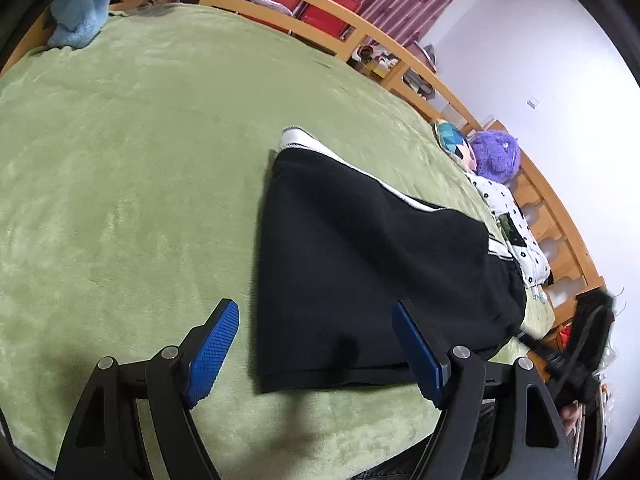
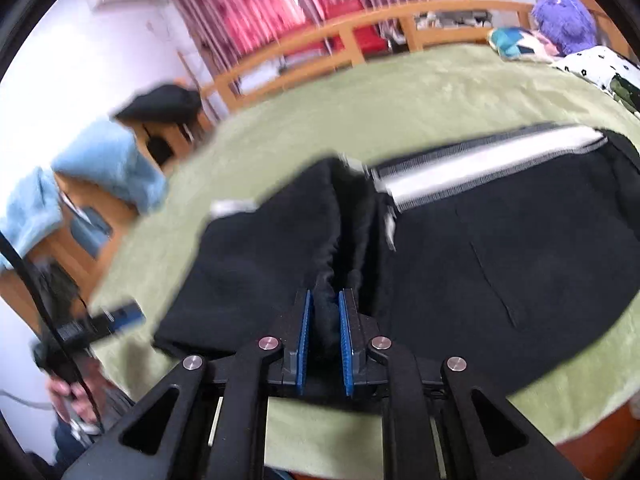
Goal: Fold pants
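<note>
the black pants (image 1: 360, 264) lie flat on the green bed cover (image 1: 132, 168), near the bed's near edge, already doubled over on themselves — a white-striped band (image 2: 492, 168) runs along their far side. their long axis runs roughly along that near edge, from the left tool (image 1: 316, 348) toward the right tool (image 2: 325, 336). the right tool is clamped on a bunched ridge of the black cloth, which shows squeezed between its blue pads (image 2: 347, 344) at the hem nearest the bed's edge. the left tool stands wide apart, holding nothing: one blue finger (image 1: 214, 354) hangs over bare cover just beside the pants' short end, the other (image 1: 416, 354) over the cloth itself, so the corner of the near hem sits between them but is not pinched. in the left wrist view the fabric lies straight ahead and slightly to the side of the fingers. judging from this, the next fold likely turns on the left tool closing on that corner, since the right end is already gripped — both ends would then lift together across the long axis.
</note>
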A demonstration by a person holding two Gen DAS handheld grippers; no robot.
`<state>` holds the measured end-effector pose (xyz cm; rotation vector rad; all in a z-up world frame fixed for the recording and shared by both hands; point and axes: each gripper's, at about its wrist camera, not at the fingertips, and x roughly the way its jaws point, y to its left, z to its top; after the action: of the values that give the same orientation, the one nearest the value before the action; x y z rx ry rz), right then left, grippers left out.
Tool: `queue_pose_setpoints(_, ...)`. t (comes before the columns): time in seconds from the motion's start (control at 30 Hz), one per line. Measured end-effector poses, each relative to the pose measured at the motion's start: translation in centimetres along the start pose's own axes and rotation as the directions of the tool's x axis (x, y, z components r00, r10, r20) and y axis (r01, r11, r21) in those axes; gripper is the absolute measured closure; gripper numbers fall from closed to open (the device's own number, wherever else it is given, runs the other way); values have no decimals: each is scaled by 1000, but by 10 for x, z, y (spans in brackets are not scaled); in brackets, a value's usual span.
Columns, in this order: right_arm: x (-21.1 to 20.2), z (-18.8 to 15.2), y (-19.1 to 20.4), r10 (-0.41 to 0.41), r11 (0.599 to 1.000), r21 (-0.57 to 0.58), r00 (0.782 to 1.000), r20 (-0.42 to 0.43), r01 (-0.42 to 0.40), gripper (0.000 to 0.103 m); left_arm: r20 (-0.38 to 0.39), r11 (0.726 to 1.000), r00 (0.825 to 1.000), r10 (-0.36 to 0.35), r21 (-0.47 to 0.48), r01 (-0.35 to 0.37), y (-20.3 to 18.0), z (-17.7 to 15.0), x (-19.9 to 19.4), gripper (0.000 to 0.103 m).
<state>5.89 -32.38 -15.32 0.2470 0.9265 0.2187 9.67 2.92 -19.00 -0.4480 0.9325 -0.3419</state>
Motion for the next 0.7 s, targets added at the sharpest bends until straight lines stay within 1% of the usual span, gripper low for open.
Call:
queue_pose_setpoints(0.03,16,-6,1,-32,999,-12,998,-58,32,88,-7,1000,1000,0,2,0,1,0,2,26)
queue_pose_setpoints(0.07,23,-13,3,-47,999,-18,996,-80,46,88,-17,1000,1000,8,4,-7,1,0,8,26)
queue_pose_setpoints(0.1,28,-16,4,-56,998,-24,995,-85,54,86,-26,1000,999,27,8,-26,1,0,14,26)
queue_pose_setpoints(0.13,28,-14,5,-48,999,-29,996,-80,46,82,-35,999,998,49,13,-49,2,0,18,26)
queue_pose_setpoints(0.17,24,-9,7,-22,999,-35,997,-79,19,78,-51,996,995,91,26,-90,3,-2,27,26)
queue_pose_setpoints(0.2,20,-4,7,-7,999,-32,997,-74,4,65,-69,991,989,129,46,-126,4,-4,35,26)
queue_pose_setpoints(0.23,12,3,5,4,1000,-18,999,-38,-4,54,-87,988,985,149,62,-144,4,-6,41,26)
queue_pose_setpoints(0.27,4,9,3,6,1000,-6,1000,6,-6,50,-97,984,982,162,84,-155,4,-9,47,26)
queue_pose_setpoints(0.3,-1,18,2,10,1000,1,999,51,-10,44,-84,981,982,171,108,-162,3,-11,49,24)
queue_pose_setpoints(0.33,-2,29,-2,17,1000,-5,998,64,-17,41,-75,979,982,174,122,-164,1,-13,48,24)
queue_pose_setpoints(0.4,8,50,-3,12,1000,-24,998,57,-11,41,-84,979,982,167,131,-155,1,-12,48,24)
queue_pose_setpoints(0.47,27,71,-6,3,1000,-27,999,47,-2,41,-101,987,986,129,108,-118,5,-8,45,24)
queue_pose_setpoints(0.57,59,93,-16,55,998,7,998,-6,-55,41,-118,993,989,92,87,-82,12,-4,44,24)
queue_pose_setpoints(0.6,74,100,-18,77,997,19,996,-34,-76,42,-121,992,988,94,92,-83,12,-5,45,24)
queue_pose_setpoints(0.63,87,105,-19,83,996,27,995,-57,-82,54,-122,991,987,100,102,-88,12,-6,47,24)
queue_pose_setpoints(0.67,99,107,-20,100,995,29,991,-85,-98,71,-122,990,987,106,110,-93,11,-6,49,23)
queue_pose_setpoints(0.7,111,108,-20,122,993,17,984,-129,-121,96,-123,989,986,109,112,-95,10,-8,50,22)
